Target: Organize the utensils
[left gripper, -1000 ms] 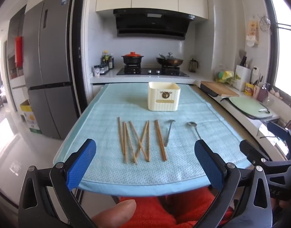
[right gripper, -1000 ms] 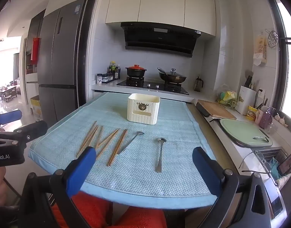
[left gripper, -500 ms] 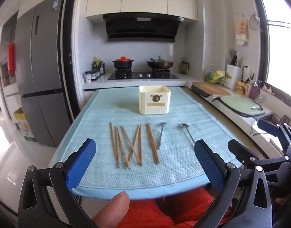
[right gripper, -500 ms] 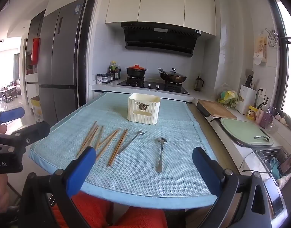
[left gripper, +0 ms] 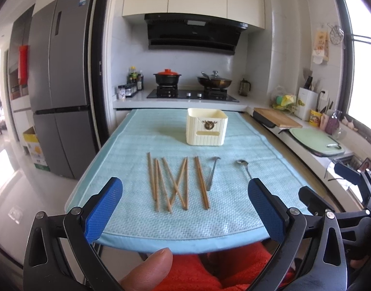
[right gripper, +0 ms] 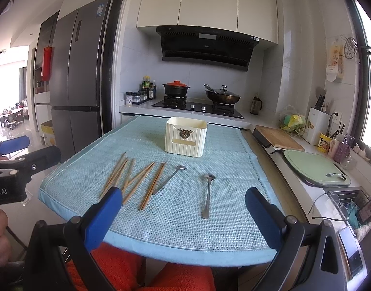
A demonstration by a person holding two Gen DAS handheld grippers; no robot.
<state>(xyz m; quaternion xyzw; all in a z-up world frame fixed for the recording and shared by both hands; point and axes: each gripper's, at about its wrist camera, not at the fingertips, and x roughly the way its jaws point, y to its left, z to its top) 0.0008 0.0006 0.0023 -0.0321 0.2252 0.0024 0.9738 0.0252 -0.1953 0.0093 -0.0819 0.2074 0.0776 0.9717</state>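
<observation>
Several wooden chopsticks [left gripper: 175,181] [right gripper: 134,179] lie spread on the light blue towel [left gripper: 234,213] [right gripper: 180,223]. To their right lie a small metal ladle [left gripper: 212,173] [right gripper: 169,179] and a metal spoon [left gripper: 245,169] [right gripper: 207,195]. A cream utensil holder [left gripper: 206,126] [right gripper: 186,136] stands upright behind them. My left gripper [left gripper: 185,208] is open and empty, just short of the table's near edge. My right gripper [right gripper: 183,214] is open and empty, also near the front edge. Each gripper shows in the other's view, the right one [left gripper: 350,184] and the left one [right gripper: 18,155].
A fridge [left gripper: 57,92] stands to the left. A stove with pots [left gripper: 192,89] is behind the table. A counter on the right holds a wooden board [left gripper: 276,117] and a green cutting board [left gripper: 316,141]. Red cloth [left gripper: 221,266] is below the table edge.
The left gripper's view has shifted, with the table now lower and more centred. The right gripper has barely moved. Both stay open and empty.
</observation>
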